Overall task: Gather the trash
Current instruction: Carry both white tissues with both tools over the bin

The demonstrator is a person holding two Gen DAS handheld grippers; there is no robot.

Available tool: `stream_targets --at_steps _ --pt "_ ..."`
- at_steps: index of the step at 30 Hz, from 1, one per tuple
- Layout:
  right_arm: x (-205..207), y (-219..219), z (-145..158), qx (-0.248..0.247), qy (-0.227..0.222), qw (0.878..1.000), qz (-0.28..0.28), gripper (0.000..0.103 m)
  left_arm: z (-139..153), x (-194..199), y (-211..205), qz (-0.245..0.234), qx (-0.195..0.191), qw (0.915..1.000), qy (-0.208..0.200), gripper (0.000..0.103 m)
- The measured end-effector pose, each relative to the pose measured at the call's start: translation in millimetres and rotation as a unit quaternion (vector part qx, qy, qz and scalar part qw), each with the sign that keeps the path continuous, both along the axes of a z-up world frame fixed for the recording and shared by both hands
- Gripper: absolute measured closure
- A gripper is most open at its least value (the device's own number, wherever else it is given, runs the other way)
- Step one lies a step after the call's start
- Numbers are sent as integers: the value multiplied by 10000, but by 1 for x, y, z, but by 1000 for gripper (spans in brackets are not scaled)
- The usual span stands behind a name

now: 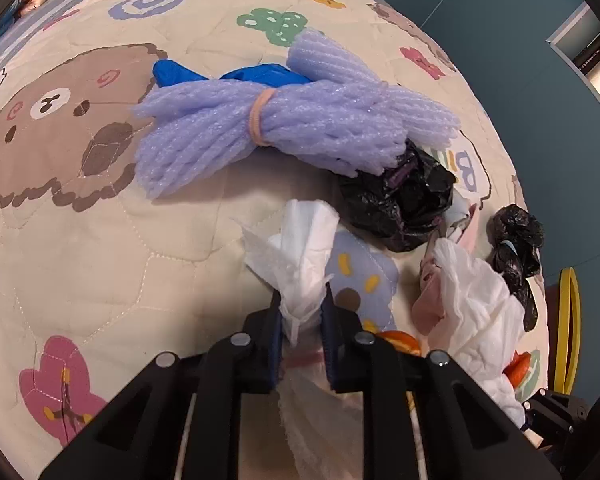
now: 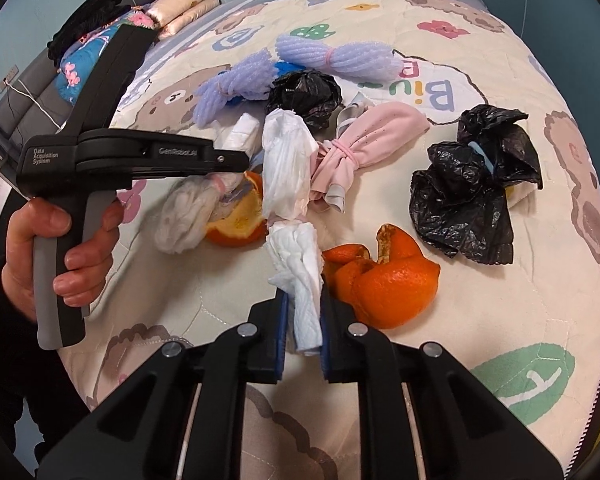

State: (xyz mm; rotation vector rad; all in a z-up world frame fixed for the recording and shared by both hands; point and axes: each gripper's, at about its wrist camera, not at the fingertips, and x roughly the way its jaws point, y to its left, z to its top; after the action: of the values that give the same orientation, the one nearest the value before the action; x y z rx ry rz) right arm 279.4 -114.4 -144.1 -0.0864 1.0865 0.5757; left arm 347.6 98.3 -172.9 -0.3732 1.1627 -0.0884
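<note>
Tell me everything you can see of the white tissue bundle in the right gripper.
The white tissue bundle is crumpled, quilted paper twisted into a long strip, pinched at the middle by a pale pink band. Its lower end is clamped in the right gripper; the upper half fans out towards the pink cloth and crosses an orange peel. It looks soft, dry and clean.

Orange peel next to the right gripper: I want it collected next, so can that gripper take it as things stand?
Probably not yet. The right gripper is shut on a white tissue; the orange peel lies uncovered just beside it.

Blue glove half behind foam netting
</note>
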Motion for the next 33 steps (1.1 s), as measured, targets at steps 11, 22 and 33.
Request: stream_targets --at_steps 11,22,33 --pt "-14 -7 25 141 -222 9996 -56 92 36 -31 13 -63 32 9993 -367 89" --pt "-37 -55 69 386 -499 9970 -442 92 85 -55 2 -110 86 9960 -884 89" --pt "-63 -142 116 542 -979 9870 -1155 92 140 -73 -74 -679 0 9867 -1474 89"
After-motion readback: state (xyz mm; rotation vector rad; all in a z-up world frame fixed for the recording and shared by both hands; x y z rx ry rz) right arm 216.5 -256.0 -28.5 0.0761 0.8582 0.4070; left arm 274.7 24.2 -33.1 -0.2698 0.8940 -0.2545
